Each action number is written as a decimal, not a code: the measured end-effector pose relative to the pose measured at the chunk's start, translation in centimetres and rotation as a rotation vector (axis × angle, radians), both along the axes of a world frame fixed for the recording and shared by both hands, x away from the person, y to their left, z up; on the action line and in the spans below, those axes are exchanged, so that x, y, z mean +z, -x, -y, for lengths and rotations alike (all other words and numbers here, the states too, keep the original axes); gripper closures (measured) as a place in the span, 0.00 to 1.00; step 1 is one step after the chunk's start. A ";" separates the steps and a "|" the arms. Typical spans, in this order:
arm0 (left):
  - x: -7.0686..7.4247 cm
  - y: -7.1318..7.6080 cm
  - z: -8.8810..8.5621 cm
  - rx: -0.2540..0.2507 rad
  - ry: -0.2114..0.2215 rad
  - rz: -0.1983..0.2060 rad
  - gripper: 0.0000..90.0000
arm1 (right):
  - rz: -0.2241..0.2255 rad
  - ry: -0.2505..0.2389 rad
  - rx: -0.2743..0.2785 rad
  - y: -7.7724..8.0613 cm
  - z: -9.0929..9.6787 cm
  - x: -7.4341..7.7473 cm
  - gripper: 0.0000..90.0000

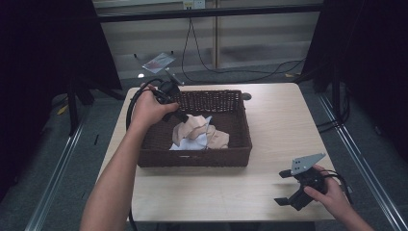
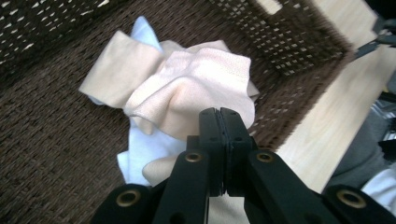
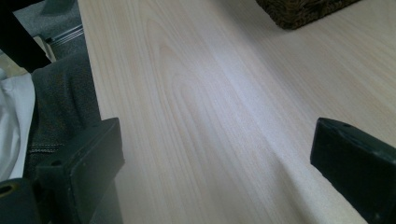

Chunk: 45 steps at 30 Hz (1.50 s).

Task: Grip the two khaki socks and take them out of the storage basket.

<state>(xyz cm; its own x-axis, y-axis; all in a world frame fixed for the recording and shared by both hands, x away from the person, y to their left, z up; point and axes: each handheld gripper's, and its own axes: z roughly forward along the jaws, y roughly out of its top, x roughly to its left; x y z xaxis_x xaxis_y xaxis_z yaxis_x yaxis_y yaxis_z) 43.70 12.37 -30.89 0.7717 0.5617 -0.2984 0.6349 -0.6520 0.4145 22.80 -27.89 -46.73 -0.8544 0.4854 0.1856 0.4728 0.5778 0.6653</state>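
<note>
Over the dark brown woven basket [image 1: 194, 158]: left gripper [image 2: 219, 122] jaws pressed together, apparently empty | crumpled peach and white cloths [image 2: 187, 86] lie inside basket | right gripper [image 1: 285, 187] jaws apart above pale wooden table [image 3: 210, 116] | no legible writing

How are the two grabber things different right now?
The left gripper has its jaws pressed shut, while the right gripper has its jaws wide apart. The left one is over the basket, above the cloths; the right one is low over bare table. Both are black and hand-held.
</note>
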 end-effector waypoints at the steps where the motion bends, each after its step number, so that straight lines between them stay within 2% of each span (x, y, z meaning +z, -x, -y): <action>1: 0.3 0.1 0.0 -0.001 -0.001 0.000 0.99 | 0.000 -0.001 0.001 0.0 0.0 0.0 0.03; 3: 0.7 0.4 0.2 -0.003 0.007 0.001 0.99 | 0.000 -0.001 0.000 0.0 0.0 0.0 0.03; 12: 2.4 1.7 1.1 -0.077 0.010 -0.002 0.99 | -0.002 -0.001 0.001 0.0 -0.1 0.0 0.03; 18: 3.0 2.7 1.6 -0.127 0.027 0.002 0.99 | 0.003 -0.003 0.000 0.0 0.0 0.1 0.03; 20: 3.2 3.0 1.8 -0.149 0.018 0.000 0.99 | 0.001 -0.002 0.000 0.0 0.0 0.1 0.03; 21: 3.2 3.3 1.9 -0.147 0.030 0.002 0.99 | -0.001 0.000 -0.001 0.0 -0.1 0.1 0.03; 24: 3.5 3.7 2.2 -0.175 0.013 0.003 0.99 | -0.002 -0.005 0.004 0.0 -0.1 0.1 0.03; 29: 4.0 4.7 2.7 -0.213 0.027 0.003 0.99 | 0.001 -0.006 0.004 0.0 -0.1 0.1 0.03; 30: 4.0 4.7 2.7 -0.213 0.027 0.003 0.99 | 0.001 -0.006 0.004 0.0 -0.1 0.1 0.03; 31: 4.0 4.8 2.8 -0.234 0.024 0.010 0.99 | 0.001 -0.007 0.005 0.0 -0.1 0.1 0.03; 32: 4.0 5.1 2.9 -0.230 0.028 0.015 0.99 | 0.000 -0.007 0.004 0.1 -0.1 0.1 0.03; 33: 4.1 5.2 2.9 -0.239 0.029 0.006 0.99 | 0.000 -0.007 0.004 0.1 -0.1 0.1 0.03; 34: 4.0 5.4 3.0 -0.242 0.035 0.019 0.99 | 0.005 -0.001 0.005 0.1 -0.1 0.1 0.03; 43: 3.8 6.6 3.7 -0.293 0.044 0.016 0.99 | 0.002 0.000 0.004 0.1 -0.1 0.1 0.03; 44: 3.8 6.7 3.7 -0.302 0.034 0.012 0.99 | 0.006 0.002 0.007 0.1 -0.1 0.1 0.03; 45: 3.7 6.9 3.9 -0.297 0.044 0.020 0.99 | 0.002 0.000 0.004 0.1 -0.1 0.1 0.03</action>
